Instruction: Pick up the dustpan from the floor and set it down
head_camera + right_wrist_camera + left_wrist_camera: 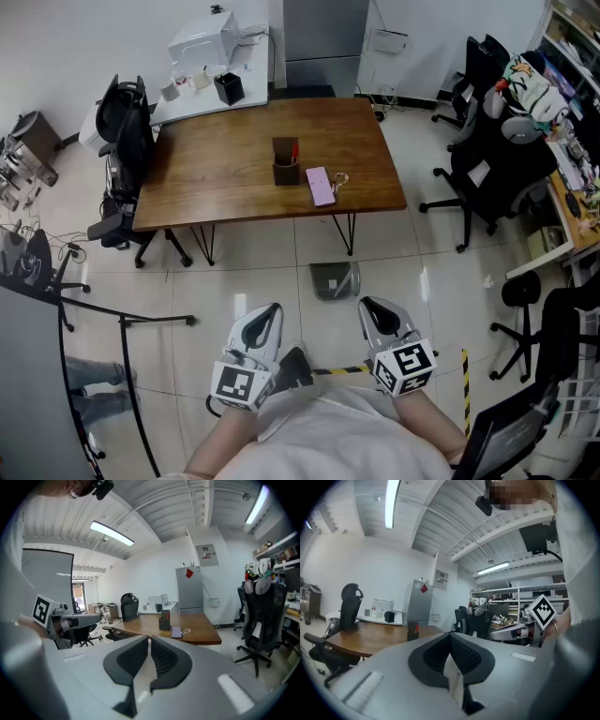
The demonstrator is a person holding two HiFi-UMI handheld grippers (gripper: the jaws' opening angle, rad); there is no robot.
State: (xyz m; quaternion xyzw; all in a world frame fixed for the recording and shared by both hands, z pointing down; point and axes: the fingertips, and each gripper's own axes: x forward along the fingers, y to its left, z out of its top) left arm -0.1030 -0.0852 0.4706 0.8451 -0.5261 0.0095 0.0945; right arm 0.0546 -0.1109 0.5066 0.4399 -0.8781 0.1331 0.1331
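Approaching step: the reach toward the dustpan looks barely begun; nothing is lifted yet.
Dustpan: the grey dustpan (335,279) lies flat on the tiled floor (234,281) at the centre of the head view. It sits just below the near edge of the wooden table (234,169), close to the foot of a table leg (348,234).
Left gripper: the left gripper (270,311) sits at lower centre-left of the head view, apart from the dustpan. In the left gripper view its ribbed pads meet with nothing between them.
Right gripper: the right gripper (372,307) sits at lower centre-right, also short of the dustpan. Its jaws are closed together and empty in the right gripper view.
Gripper views: both look out across the room over the table, and the dustpan shows in neither.
Poor view: the dustpan is small in the frame, so which end carries the handle cannot be told for sure.
Next move: one gripper probably needs to spread its jaws, tip down and go forward to the dustpan. It would then close on the handle or rim before any lift.
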